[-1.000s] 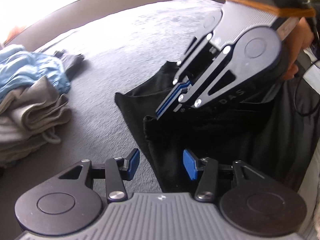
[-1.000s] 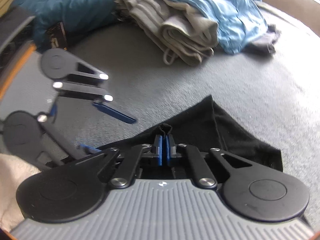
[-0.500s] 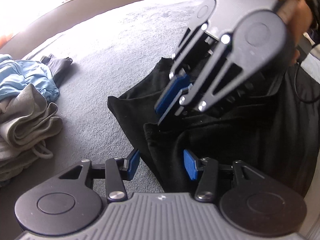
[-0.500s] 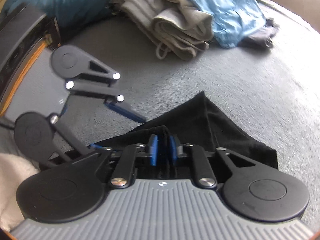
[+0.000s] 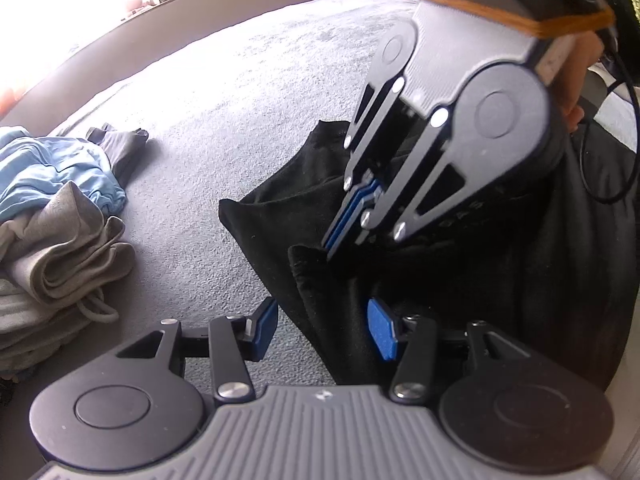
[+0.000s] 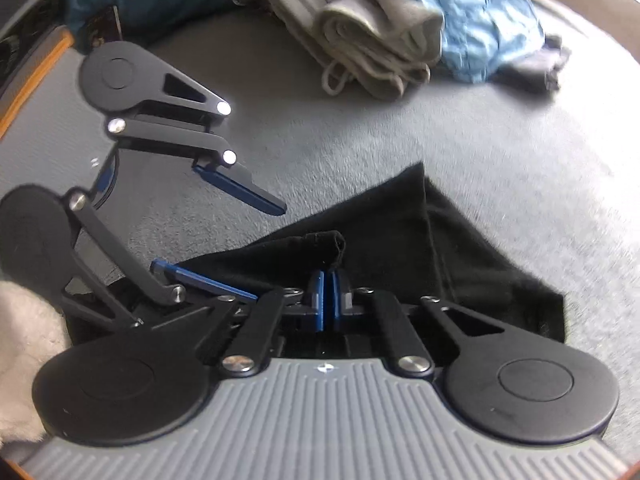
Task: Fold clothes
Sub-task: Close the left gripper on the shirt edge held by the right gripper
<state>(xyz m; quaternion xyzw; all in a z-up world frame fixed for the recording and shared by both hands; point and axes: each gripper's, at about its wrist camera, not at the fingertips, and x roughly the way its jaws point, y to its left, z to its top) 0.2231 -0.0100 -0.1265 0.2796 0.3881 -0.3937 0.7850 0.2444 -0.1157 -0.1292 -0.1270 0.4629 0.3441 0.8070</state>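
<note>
A black garment [image 5: 460,264] lies partly folded on the grey carpet; it also shows in the right wrist view [image 6: 400,248]. My left gripper [image 5: 322,330] is open, its fingers either side of the garment's near edge, not closed on it. My right gripper [image 6: 328,294] is shut; whether it pinches cloth at the folded black edge [image 6: 324,240] I cannot tell. In the left wrist view the right gripper [image 5: 334,246] points down at that fold. In the right wrist view the left gripper [image 6: 218,240] stands open at the left.
A pile of grey [image 5: 68,256] and light blue [image 5: 52,172] clothes lies on the carpet at the left, with a dark garment [image 5: 120,144] behind it. The same pile [image 6: 400,32] shows at the top of the right wrist view. A white fluffy item [image 6: 24,340] is at the lower left.
My right gripper was shut, opened slightly half a second ago, and is shut again at the garment's folded edge. The left gripper stayed open and shifted a little along the garment edge.
</note>
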